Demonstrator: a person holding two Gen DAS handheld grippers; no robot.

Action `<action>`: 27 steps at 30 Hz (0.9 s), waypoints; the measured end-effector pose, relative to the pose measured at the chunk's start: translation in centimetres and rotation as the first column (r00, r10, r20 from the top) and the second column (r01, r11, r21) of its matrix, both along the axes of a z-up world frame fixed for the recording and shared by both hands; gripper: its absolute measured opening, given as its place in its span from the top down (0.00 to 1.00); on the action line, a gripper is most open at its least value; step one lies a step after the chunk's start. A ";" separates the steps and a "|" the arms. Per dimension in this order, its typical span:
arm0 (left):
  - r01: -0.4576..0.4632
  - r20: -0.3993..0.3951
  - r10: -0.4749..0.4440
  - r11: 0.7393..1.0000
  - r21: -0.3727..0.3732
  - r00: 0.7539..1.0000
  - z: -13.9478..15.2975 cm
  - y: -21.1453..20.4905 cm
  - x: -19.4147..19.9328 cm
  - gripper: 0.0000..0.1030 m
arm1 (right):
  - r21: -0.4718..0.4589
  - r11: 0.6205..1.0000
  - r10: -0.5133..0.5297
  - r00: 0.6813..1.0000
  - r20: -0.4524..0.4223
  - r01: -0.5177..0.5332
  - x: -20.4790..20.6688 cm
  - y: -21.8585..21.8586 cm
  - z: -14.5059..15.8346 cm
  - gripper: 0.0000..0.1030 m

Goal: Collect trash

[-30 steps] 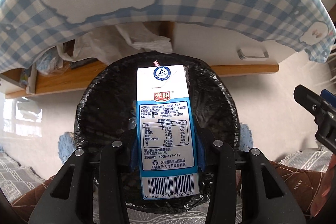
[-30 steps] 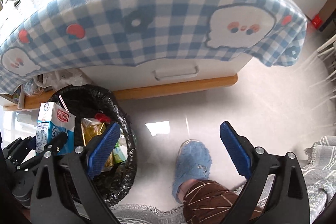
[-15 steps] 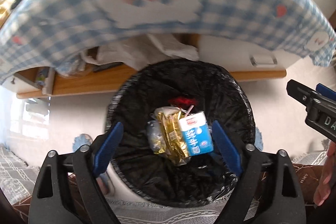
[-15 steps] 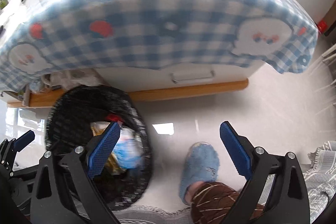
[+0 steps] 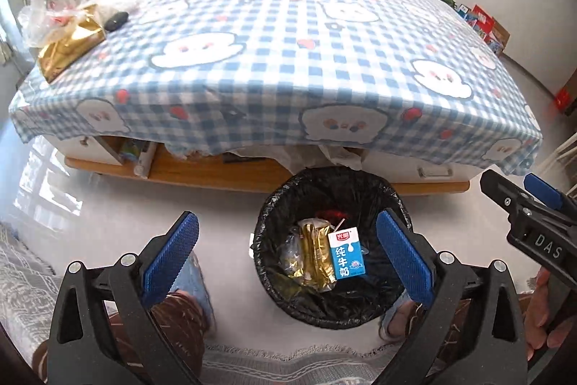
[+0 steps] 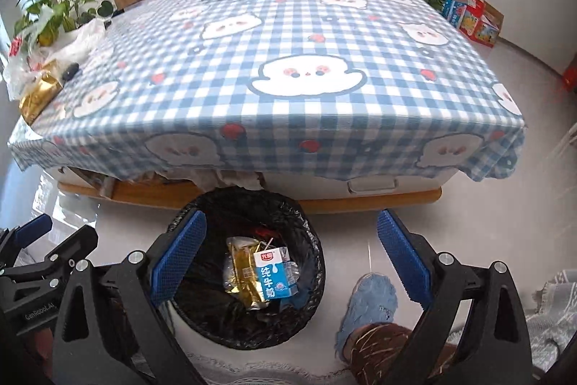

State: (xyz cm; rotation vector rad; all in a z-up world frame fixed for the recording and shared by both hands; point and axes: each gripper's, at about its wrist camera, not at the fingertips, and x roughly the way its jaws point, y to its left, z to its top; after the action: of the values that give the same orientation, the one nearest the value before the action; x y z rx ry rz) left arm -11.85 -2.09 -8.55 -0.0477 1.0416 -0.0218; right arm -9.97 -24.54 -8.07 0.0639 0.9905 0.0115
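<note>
**Milk carton binned; table corner not yet cleared**

Left wrist view: The left gripper (image 5: 286,251) is seen low in the frame, its blue-padded jaws opening to their widest with nothing pinched between them. Past them, at about 5 o'clock from the frame's centre, the bin (image 5: 267,215) stands on the pale floor, lined with a black bag. Inside it a blue and white milk carton (image 5: 345,253) lies on its side, touching a gold wrapper (image 5: 316,249) (more crumpled scraps are beneath, too small to name). That item may be judged as collected. On the table (image 5: 288,67), at 10 o'clock, a gold packet (image 5: 66,49) and a clear plastic bag (image 5: 47,15) are left near the corner, just beside a dark object; these are judged to be the remaining trash. The rest of the checked cloth is bare, so wide room is offered above it. The cloth's near edge overhangs just behind the bin, a likely snag when rising.

Right wrist view: The right gripper (image 6: 290,253) is also spread wide and empty. The bin is seen at 7 o'clock, the carton resting on top of its contents. A blue slipper (image 6: 371,305) is planted on the floor at 5 o'clock, near the bin but apart from it. Open floor lies to 3 o'clock.
</note>
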 end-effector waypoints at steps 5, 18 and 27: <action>-0.006 0.033 0.007 1.000 -0.013 0.999 2.5 1.2 -2.1 0.06 | -0.030 1.000 -0.003 1.000 0.021 0.003 -2.5 0.3 2.4 0.11; 0.041 0.045 -0.041 0.999 -0.006 0.998 3.5 1.0 -2.9 0.06 | -0.042 0.999 0.020 0.998 0.064 -0.017 -4.5 0.8 4.3 0.11; 0.040 0.046 -0.039 0.999 -0.007 0.998 3.4 1.4 -2.4 0.06 | -0.046 0.999 0.019 0.998 0.058 -0.016 -4.3 0.9 4.0 0.11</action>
State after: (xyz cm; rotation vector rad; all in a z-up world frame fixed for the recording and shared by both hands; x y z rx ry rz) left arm -14.27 -0.68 -5.14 -0.0335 0.9961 -0.0624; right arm -14.24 -23.69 -4.08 0.0131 0.9325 0.0071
